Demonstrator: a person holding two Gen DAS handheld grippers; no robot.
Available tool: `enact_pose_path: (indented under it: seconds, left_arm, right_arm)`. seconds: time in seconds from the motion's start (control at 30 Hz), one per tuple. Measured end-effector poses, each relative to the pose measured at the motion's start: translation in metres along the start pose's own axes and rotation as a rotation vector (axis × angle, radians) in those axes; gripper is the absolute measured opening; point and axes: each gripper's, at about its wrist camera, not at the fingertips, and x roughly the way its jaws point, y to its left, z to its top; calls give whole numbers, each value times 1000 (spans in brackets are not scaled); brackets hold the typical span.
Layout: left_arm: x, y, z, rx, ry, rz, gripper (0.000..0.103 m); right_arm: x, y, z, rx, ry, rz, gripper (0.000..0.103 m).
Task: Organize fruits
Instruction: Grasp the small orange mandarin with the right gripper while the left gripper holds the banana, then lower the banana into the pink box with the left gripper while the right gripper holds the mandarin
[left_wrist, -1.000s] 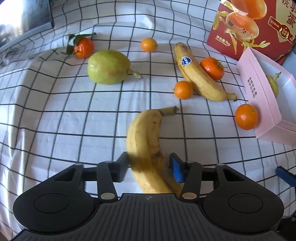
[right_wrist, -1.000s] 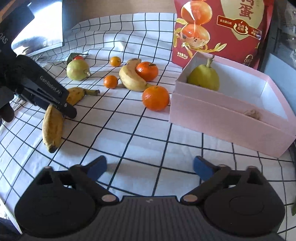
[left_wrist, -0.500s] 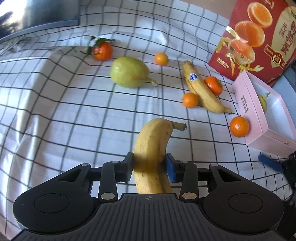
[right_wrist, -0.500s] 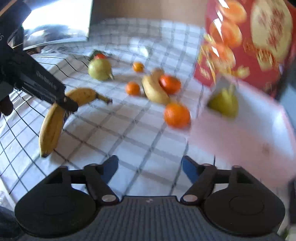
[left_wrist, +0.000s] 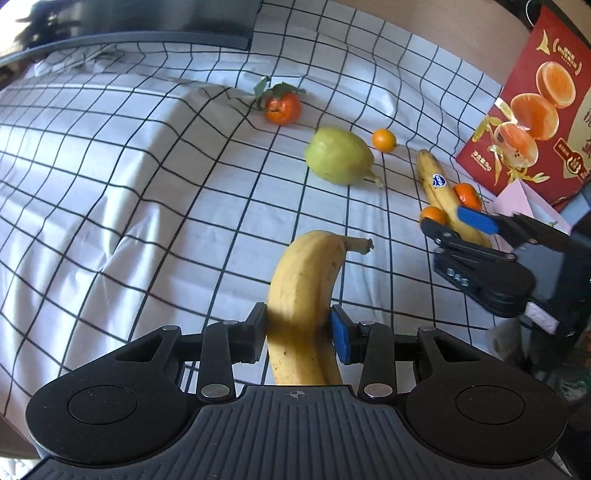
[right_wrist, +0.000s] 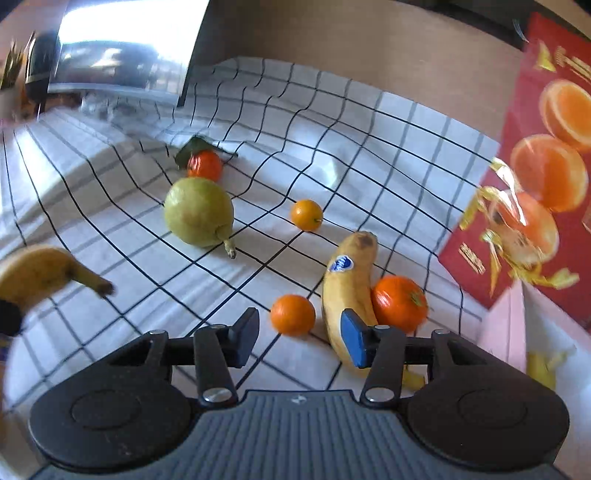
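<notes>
Two grippers changed: the left gripper (left_wrist: 298, 332), spread a second ago, now pinches a banana (left_wrist: 306, 291); the right gripper (right_wrist: 299, 341), fingers closing on nothing, has swung left to the stickered banana (right_wrist: 347, 291).

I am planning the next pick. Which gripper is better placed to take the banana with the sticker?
The right gripper. Its closing jaws sit just before the stickered banana, with nothing between them, while the left gripper already clamps the other banana.

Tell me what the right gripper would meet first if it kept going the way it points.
Probably the small orange lying just ahead of the right gripper, whose jaws are closing with nothing between them. The stickered banana sits beside its blue pad; depth is uncertain.
</notes>
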Motion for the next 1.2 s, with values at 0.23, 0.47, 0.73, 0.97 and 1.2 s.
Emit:
enact_pose_path:
  seconds: [0.23,0.47,0.73,0.97,1.2]
  left_arm:
    - [2,4,-1,-16,7,-23,41]
    - [2,-6,-1,2,7,-45,41]
    - [-12,-46,11,64,-55,-136,41]
    - [-59,-146,70,261,-196,-401,41]
    - [-38,-272,111,476,-149,-526,41]
  right_arm:
    - [15,17,1,-115,-7,-22,39]
    - [2,18,-2,-128,-3,-12,28]
    - [-85,-17,-25,59,-38,21,28]
    - [-153,-64,-63,236,-40,-104,28]
    - [-207,-98,-96,385,-81,-259,28]
